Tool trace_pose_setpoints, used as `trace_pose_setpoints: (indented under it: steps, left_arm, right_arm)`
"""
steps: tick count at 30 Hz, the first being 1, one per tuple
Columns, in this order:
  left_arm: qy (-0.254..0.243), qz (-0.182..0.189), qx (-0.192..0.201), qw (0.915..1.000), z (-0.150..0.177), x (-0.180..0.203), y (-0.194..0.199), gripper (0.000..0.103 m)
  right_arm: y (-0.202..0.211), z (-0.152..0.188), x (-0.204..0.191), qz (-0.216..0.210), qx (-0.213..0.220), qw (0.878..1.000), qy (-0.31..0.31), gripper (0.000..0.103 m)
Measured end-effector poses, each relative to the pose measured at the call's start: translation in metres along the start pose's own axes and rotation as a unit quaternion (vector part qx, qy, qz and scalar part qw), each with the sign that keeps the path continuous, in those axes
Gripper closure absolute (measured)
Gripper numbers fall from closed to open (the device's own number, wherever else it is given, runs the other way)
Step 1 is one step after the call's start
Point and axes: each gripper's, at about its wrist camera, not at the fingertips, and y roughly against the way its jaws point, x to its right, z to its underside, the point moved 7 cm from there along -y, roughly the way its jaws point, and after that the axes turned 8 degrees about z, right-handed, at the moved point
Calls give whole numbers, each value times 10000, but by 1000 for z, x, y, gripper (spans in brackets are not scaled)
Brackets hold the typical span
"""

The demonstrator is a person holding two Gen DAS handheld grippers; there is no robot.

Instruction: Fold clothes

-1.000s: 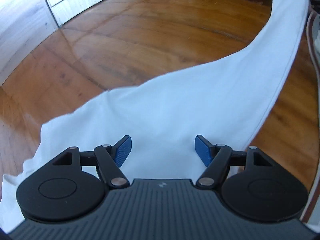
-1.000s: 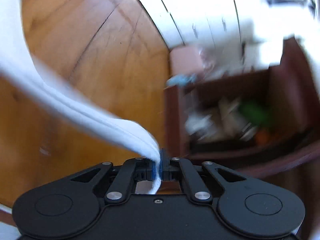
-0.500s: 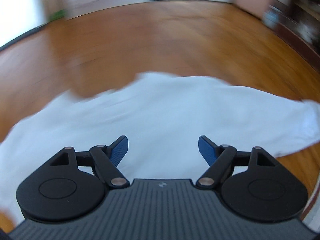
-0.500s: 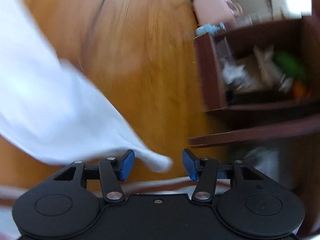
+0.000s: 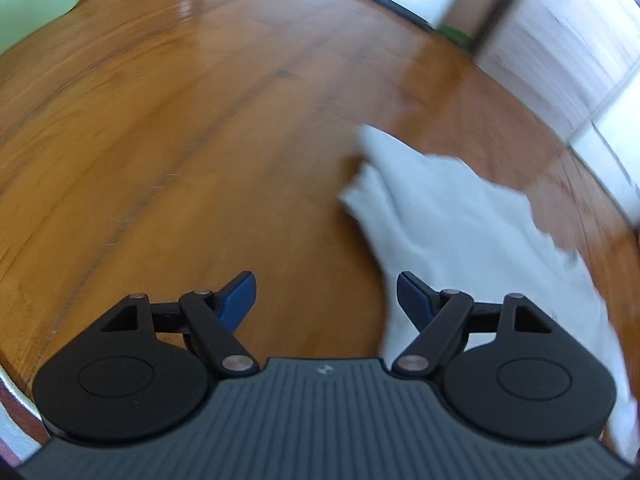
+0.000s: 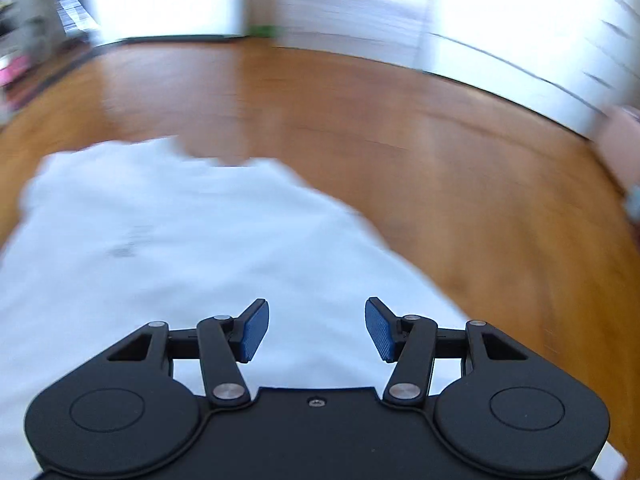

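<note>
A white garment (image 6: pixel 168 264), probably a T-shirt, lies spread on a glossy wooden floor (image 5: pixel 192 152). Both views are blurred by motion.

In the left wrist view, the left gripper (image 5: pixel 326 294) hangs over bare floor with its blue fingers (image 5: pixel 240 294) spread wide and nothing between them. The garment lies to its right, running from beside the right-hand finger away toward a pale wall. Its far end narrows to a rumpled, uneven edge.

In the right wrist view, the right gripper (image 6: pixel 317 330) hovers over the near part of the garment. Its blue fingers (image 6: pixel 254 330) are also spread, and no cloth is pinched between them. The cloth fills the left and centre of this view, mostly flat, with a faint grey mark near the left. Its right edge runs diagonally across the wood.

The cloth looks thin, light and limp. It will likely drape and sag from any point it is lifted by, and will not hold a shape on its own. On such a smooth floor it may slide rather than stay put when dragged. The best places to hold are probably a hem or corner, where the cloth is doubled and gives the fingers more to bite. Lifting two spread corners at once should keep a fold straight.
</note>
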Motion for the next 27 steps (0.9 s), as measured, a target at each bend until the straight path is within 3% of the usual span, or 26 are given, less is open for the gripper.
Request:
trace_pose_setpoints:
  steps: [4, 7, 14, 17, 19, 23, 24, 25, 27]
  left_arm:
    - [463, 262, 153, 9985, -8, -13, -5, 27]
    - [634, 573, 199, 9961, -8, -5, -13, 26]
    - [445, 811, 123, 9956, -4, 15, -30, 26]
    - [475, 655, -116, 9967, 2, 15, -45, 26]
    - [409, 632, -414, 9963, 5, 20, -56, 24]
    - [269, 501, -657, 9962, -14, 37, -77, 23]
    - [327, 579, -657, 9956, -19, 40, -84, 16]
    - [403, 645, -645, 9950, -24, 43, -91, 10]
    - [588, 798, -512, 9938, -36, 48, -104, 12]
  right_arm:
    - [14, -17, -81, -765, -299, 9947, 613, 41]
    - [7, -26, -118, -851, -531, 9872, 1237, 40]
    - [-30, -53, -160, -1107, -1345, 9686, 1773, 40]
    - [-60, -66, -166, -1198, -1501, 9637, 1857, 40]
    - [-75, -75, -162, -1112, -1257, 9717, 1663, 40]
    - [-96, -83, -153, -1596, -641, 9816, 829, 40]
    - [-99, -84, -148, -1715, -477, 9831, 439, 39]
    - [-101, -84, -144, -1882, -380, 9814, 17, 39]
    - [-106, -78, -140, -2335, -417, 9695, -614, 39]
